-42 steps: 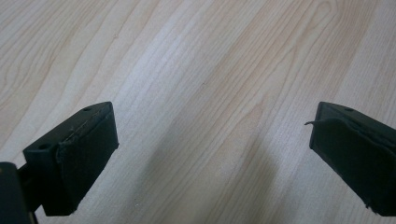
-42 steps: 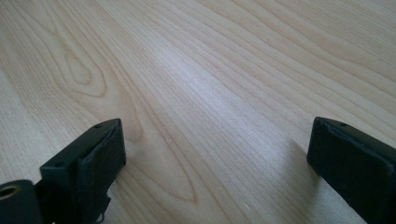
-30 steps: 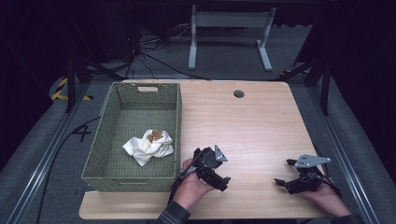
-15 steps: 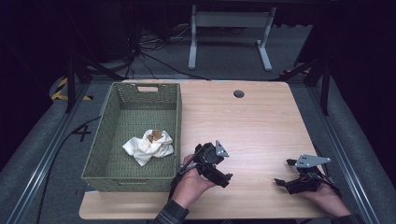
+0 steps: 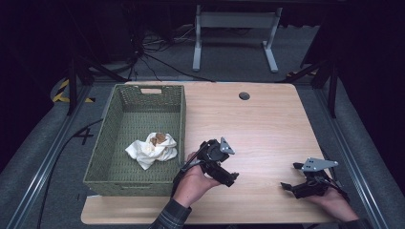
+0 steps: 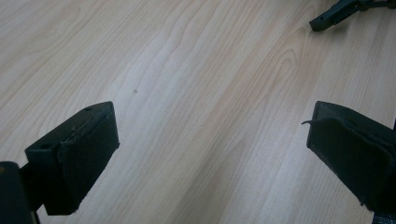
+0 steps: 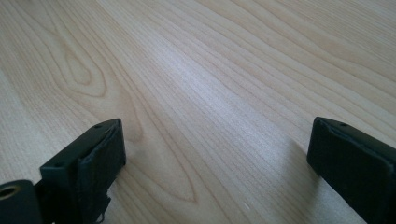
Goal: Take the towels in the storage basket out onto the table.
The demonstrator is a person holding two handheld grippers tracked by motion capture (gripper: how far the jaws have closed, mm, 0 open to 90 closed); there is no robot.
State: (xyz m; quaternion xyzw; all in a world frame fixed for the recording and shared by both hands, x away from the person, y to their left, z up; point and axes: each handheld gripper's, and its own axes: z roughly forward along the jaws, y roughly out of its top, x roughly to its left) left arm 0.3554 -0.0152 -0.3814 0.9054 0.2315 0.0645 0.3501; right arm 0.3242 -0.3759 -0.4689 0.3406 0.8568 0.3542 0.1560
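1. Table (image 5: pixel 267 124): bare wood between the tongs. The basket (image 5: pixel 111 157) sits at its left side, long axis running away from me, with the handle slot at the far end.
2. Basket contents: a crumpled white cloth (image 5: pixel 152 151) lies on the basket floor in the near half, towards the right wall. It is bunched, roughly longer left to right, and a small brown thing shows on top; I cannot tell what it is.
3. Change over the last second: the left tongs (image 5: pixel 228 177) have drifted slightly right, away from the basket wall, and turned. The cloth and basket have not moved. My reading: the drop into the basket is finished and the left hand is backing off.
4. Left tongs: jaws spread wide and empty, pointing right and towards me over bare wood (image 6: pixel 196 112).
5. Right tongs (image 5: pixel 290 177): unmoved at the near right, well apart from the basket, jaws also released, nothing between them, wood below (image 7: pixel 210 93).
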